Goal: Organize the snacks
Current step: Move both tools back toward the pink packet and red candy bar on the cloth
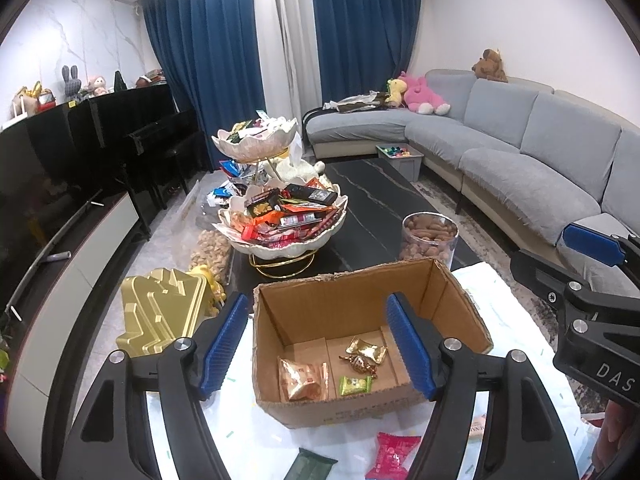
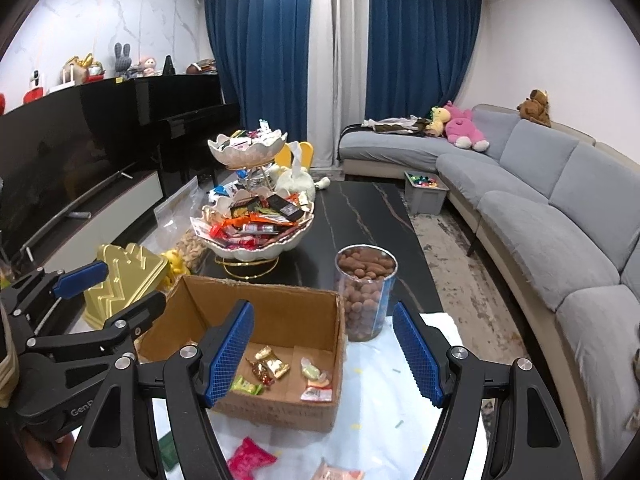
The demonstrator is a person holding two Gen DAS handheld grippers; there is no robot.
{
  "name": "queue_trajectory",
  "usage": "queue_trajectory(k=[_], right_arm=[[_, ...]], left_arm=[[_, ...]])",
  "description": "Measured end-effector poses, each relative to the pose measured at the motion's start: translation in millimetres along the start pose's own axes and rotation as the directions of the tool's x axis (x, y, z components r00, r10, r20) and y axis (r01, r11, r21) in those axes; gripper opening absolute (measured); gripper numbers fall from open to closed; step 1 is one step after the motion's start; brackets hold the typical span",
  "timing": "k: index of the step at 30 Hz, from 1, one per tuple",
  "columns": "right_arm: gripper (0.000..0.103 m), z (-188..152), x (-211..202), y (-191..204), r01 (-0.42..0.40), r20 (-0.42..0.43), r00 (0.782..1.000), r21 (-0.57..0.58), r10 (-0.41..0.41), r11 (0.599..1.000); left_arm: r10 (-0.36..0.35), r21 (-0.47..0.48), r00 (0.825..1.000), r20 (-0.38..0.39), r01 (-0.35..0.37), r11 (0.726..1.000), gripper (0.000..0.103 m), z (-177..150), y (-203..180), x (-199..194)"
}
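Snacks are only partly sorted, by my judgement. Inside the cardboard box point(image 1: 360, 344) lie a few wrapped pieces: an orange-gold packet point(image 1: 302, 378), a green sweet point(image 1: 354, 385), a gold-wrapped sweet point(image 1: 366, 350) and, seen only from the right wrist, a pale packet point(image 2: 316, 380) at the box's right wall. On the white cloth just in front of the box wait a pink packet point(image 1: 394, 454) and a dark green bar point(image 1: 314, 466); one more orange packet point(image 2: 338, 472) lies in front of the box in the right view. Behind the box, the tiered snack stand point(image 1: 284, 220) is heaped full, and a clear jar of nuts point(image 1: 428, 240) stands just behind the box's right corner on the tabletop.

The left gripper point(image 1: 320, 344) hovers over the box with fingers apart and nothing between them; the right gripper point(image 2: 324, 356) likewise, fingers apart and empty.
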State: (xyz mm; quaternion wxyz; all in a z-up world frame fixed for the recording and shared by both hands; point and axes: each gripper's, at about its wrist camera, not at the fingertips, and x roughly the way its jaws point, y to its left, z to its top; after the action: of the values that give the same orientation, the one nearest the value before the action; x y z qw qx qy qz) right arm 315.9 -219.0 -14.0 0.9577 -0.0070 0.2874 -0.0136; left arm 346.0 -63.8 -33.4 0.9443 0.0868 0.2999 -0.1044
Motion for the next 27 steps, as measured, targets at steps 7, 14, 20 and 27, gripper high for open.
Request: queue_trajectory(k=[7, 14, 20, 27], right_arm=[[0.073, -4, -20, -5, 0.008, 0.004, 1.0, 0.021, -0.008, 1.0], [0.073, -9, -39, -9, 0.048, 0.002, 0.999, 0.034, -0.048, 0.998], [0.084, -24, -57, -12, 0.116, 0.01, 0.993, 0.054, -0.116, 0.992], [0.084, -41, -72, -13, 0.162, 0.001, 0.987, 0.083, -0.163, 0.983]], left_arm=[[0.004, 0.001, 1.0, 0.006, -0.004, 1.0, 0.072, -6, -5, -18], [-0.005, -0.004, 1.0, 0.022, 0.005, 1.0, 0.075, -10, -9, -34], [-0.011, 0.005, 0.999, 0.033, 0.011, 1.0, 0.08, -18, -15, -47], [-0.013, 0.03, 0.999, 0.031, 0.012, 0.999, 0.083, -30, -22, -53]])
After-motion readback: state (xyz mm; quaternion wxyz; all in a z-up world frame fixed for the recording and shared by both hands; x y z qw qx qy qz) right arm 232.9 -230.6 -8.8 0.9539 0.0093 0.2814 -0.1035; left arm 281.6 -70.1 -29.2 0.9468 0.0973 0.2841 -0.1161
